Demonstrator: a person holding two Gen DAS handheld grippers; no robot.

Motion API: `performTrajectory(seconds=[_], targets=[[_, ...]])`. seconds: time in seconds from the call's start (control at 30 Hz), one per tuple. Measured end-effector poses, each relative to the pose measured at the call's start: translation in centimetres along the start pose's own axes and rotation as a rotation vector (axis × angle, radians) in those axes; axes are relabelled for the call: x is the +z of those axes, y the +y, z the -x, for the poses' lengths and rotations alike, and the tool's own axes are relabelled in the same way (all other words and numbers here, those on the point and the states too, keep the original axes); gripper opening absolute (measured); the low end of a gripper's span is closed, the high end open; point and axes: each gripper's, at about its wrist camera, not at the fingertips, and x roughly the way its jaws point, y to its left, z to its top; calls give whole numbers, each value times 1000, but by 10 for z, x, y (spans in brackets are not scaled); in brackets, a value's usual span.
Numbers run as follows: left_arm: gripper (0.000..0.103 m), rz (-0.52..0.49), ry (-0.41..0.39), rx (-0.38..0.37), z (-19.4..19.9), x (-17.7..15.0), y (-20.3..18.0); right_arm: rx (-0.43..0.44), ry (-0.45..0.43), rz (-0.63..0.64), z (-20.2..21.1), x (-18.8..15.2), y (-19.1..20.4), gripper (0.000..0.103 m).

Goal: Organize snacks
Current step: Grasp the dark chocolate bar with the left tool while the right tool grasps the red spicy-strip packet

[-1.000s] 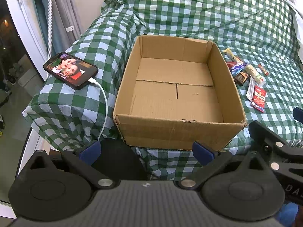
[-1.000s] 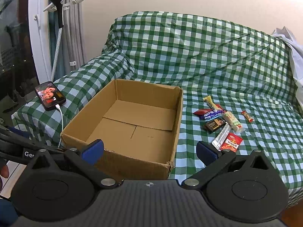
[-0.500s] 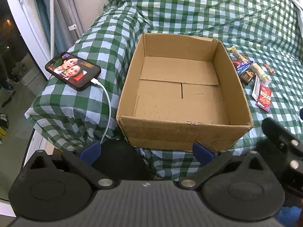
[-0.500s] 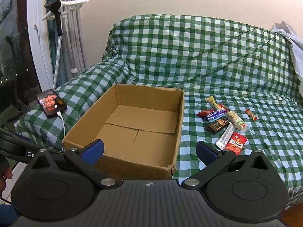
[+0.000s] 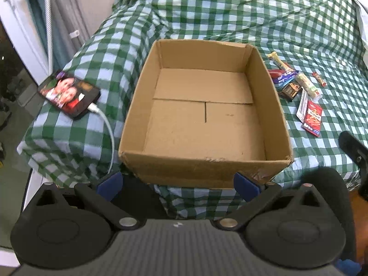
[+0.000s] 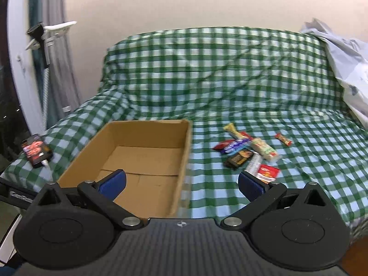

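Nearest in the left wrist view, the left gripper has its 2 blue-tipped fingers spread wide and grasping nothing, hovering short of the near wall of the cardboard box. The right gripper is likewise released, its fingers apart and empty; in its view the left fingertip overlaps the box interior and the right one covers the near edge of the snack pile. A black part of the right gripper juts in at the right edge of the left view, cut off by the frame. The box sits open and bare inside on a sofa draped in a green checked cover, its front corner hanging slightly over the seat edge. Left of the box a phone lies with its screen lit, a white cable plugged in and trailing off the edge out of sight. Right of the box, just beside its wall, the snacks lie in a loose overlapping heap: a red packet nearest, a silver strip partly under it, a dark wrapper, a blue-purple bar, a pale bar, and 1 small red bar set apart. Labels are too small or blurred to read, the right view especially. Farthest, pale fabric is cut off at the right.
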Motion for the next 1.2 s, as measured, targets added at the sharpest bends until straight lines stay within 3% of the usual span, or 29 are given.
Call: performTrajectory(seconds=[0.13, 0.3, 0.53, 0.7, 0.97, 1.13, 1.2], targets=[[103, -32, -14, -35, -2, 13, -20, -96, 71, -77, -4, 2, -37, 103], [103, -59, -22, -97, -8, 37, -53, -204, 76, -133, -11, -2, -99, 103], [103, -142, -32, -140, -22, 83, -115, -310, 120, -181, -45, -3, -157, 103], [103, -187, -12, -157, -37, 111, -153, -331, 182, -177, -107, -4, -192, 103], [103, -177, 22, -106, -73, 151, -177, -330, 396, -205, -243, -25, -240, 103], [103, -161, 83, -93, -107, 171, -191, -311, 467, -215, -292, -39, -238, 103], [103, -156, 120, -128, -118, 181, -202, -358, 449, -135, -302, -41, -232, 103]])
